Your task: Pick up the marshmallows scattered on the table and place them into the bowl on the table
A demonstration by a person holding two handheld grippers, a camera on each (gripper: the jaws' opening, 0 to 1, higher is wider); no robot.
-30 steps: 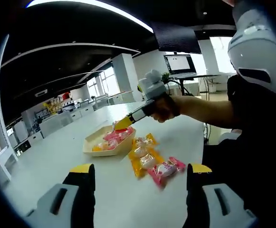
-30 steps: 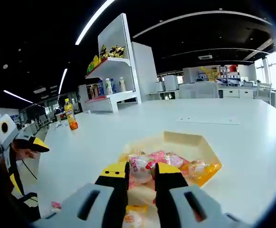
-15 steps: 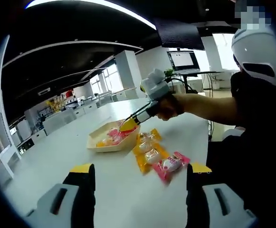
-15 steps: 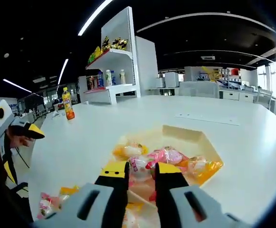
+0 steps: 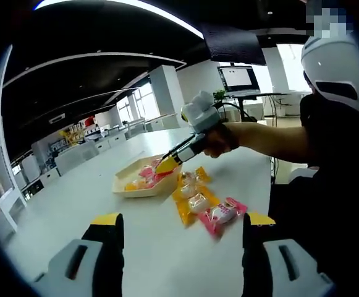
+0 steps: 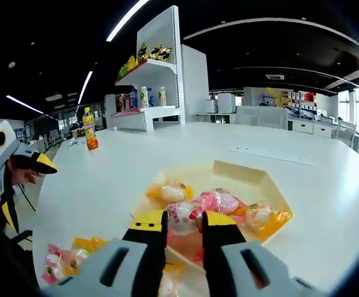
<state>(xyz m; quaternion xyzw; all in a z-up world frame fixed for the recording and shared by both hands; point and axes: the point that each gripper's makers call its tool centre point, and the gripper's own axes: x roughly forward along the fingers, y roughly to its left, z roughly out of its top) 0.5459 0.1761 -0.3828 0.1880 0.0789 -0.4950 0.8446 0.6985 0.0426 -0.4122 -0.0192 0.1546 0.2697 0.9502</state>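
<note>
A shallow beige bowl (image 5: pixel 131 185) (image 6: pixel 253 177) on the white table holds several wrapped marshmallows (image 6: pixel 220 201). Three loose packets lie beside it: two yellow (image 5: pixel 192 202) and one pink (image 5: pixel 223 213). My right gripper (image 6: pixel 183 221) (image 5: pixel 167 164) hangs over the bowl's near edge, shut on a pink-and-white marshmallow packet (image 6: pixel 180 213). Nearer the table's front, my left gripper (image 5: pixel 183 221) stands wide open with nothing between its jaws. It also appears at the left of the right gripper view (image 6: pixel 36 162).
An orange drink bottle (image 6: pixel 89 129) stands far off on the table. Behind it is a white shelf (image 6: pixel 149 117) with bottles and snacks. A person's arm (image 5: pixel 272 141) reaches in from the right. Bare tabletop (image 6: pixel 327 192) surrounds the bowl.
The right gripper has pulled back slightly from the bowl, still holding its packet, and the loose packets have come into its view at lower left. The left gripper has stayed open.
</note>
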